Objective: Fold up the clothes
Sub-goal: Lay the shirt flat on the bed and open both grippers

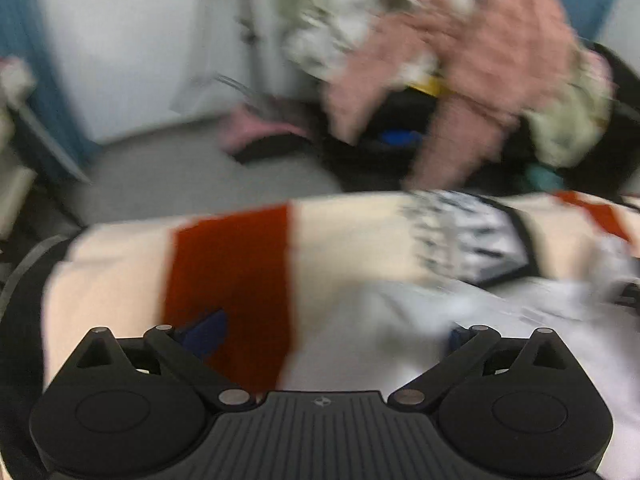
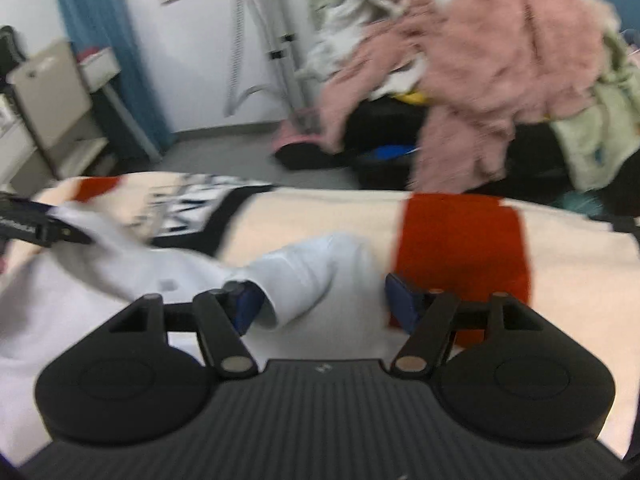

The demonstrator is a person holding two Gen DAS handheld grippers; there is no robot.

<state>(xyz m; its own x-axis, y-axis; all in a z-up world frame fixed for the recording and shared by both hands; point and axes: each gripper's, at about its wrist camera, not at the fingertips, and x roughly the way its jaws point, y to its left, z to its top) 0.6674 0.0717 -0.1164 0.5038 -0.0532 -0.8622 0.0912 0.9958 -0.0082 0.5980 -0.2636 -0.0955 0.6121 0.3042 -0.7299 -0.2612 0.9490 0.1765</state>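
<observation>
Starting stage: white garment lies unfolded ahead of right tool, jaws apart, empty; left tool likewise apart; folding remains.

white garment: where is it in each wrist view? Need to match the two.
Left wrist: white garment lower right, between and beyond the open jaws.
Right wrist: white garment lower left, its sleeve running to centre between the open jaws.
Shared landmark: red stripe on the cream blanket.

Bed covered by a cream blanket with red stripes and a black-and-white patterned panel; a white garment lies spread upon it.
</observation>
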